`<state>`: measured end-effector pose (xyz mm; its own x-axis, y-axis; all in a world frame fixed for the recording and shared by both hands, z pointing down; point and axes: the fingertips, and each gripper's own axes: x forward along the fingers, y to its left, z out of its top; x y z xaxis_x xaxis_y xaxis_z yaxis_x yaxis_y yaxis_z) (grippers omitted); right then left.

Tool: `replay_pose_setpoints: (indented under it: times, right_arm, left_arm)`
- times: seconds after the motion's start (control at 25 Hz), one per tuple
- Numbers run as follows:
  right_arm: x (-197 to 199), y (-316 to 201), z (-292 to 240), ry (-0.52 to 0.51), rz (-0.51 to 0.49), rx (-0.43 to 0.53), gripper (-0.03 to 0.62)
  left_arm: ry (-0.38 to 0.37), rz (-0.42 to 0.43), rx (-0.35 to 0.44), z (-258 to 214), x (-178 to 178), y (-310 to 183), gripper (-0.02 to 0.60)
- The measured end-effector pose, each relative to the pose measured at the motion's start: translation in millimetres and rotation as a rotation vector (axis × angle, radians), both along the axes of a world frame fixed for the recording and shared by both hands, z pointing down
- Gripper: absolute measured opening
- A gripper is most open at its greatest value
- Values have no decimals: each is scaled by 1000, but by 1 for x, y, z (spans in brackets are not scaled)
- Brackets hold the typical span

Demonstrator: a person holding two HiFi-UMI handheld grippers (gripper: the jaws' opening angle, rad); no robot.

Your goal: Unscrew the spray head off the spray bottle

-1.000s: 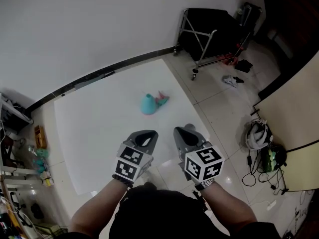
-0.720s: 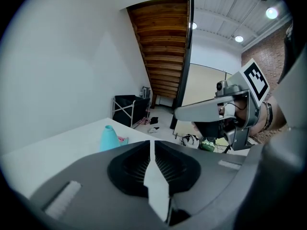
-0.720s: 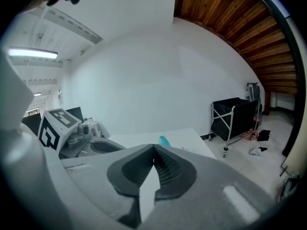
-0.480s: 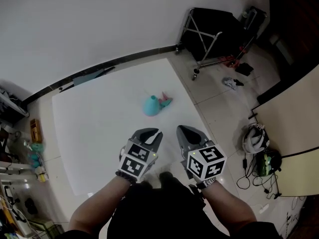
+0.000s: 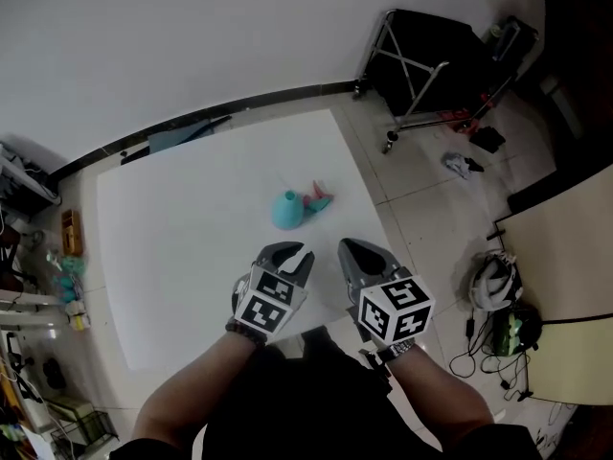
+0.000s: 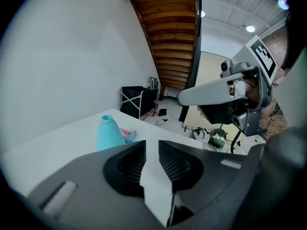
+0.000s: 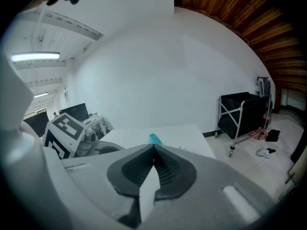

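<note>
A teal spray bottle (image 5: 285, 210) stands upright on the white surface (image 5: 182, 228), its neck bare at the top. The pink and teal spray head (image 5: 317, 197) lies just to its right. Both grippers hover side by side short of the bottle, near the surface's front edge. My left gripper (image 5: 287, 254) is open by a narrow gap with nothing in it; its jaws have just been opening. My right gripper (image 5: 352, 251) is shut and empty. The left gripper view shows the bottle (image 6: 109, 133) and head (image 6: 128, 135) ahead of the jaws. Only the bottle's neck (image 7: 154, 138) shows over the right jaws.
A black metal-framed cart (image 5: 431, 60) stands on the tiled floor at the back right. A helmet (image 5: 490, 278) and cables lie on the floor at right, beside a beige tabletop (image 5: 565, 257). Cluttered shelves (image 5: 62, 266) line the left edge.
Both grippers have moved forward and lower, closer to the bottle. The left jaws have parted slightly; the right jaws stay closed.
</note>
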<state>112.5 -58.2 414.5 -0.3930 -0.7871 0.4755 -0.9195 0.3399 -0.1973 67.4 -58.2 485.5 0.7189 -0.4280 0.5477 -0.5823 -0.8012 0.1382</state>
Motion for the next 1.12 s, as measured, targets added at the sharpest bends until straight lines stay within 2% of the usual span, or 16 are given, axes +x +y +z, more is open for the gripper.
replay_pose_setpoints:
  times: [0.16,0.56,1.12]
  right_arm:
    - [9,-14,11,-6,-56,-29,-9]
    - [23,-45,36,-18,-182,-96,-9]
    - [31,-67,56,-25,-265,-147,-9]
  left_arm:
    - [-46,-38,-22,21,15,-11,94]
    - [-175,-157,17,56,34,-47,95]
    - [-255,-251,-9,88,34,-73,106]
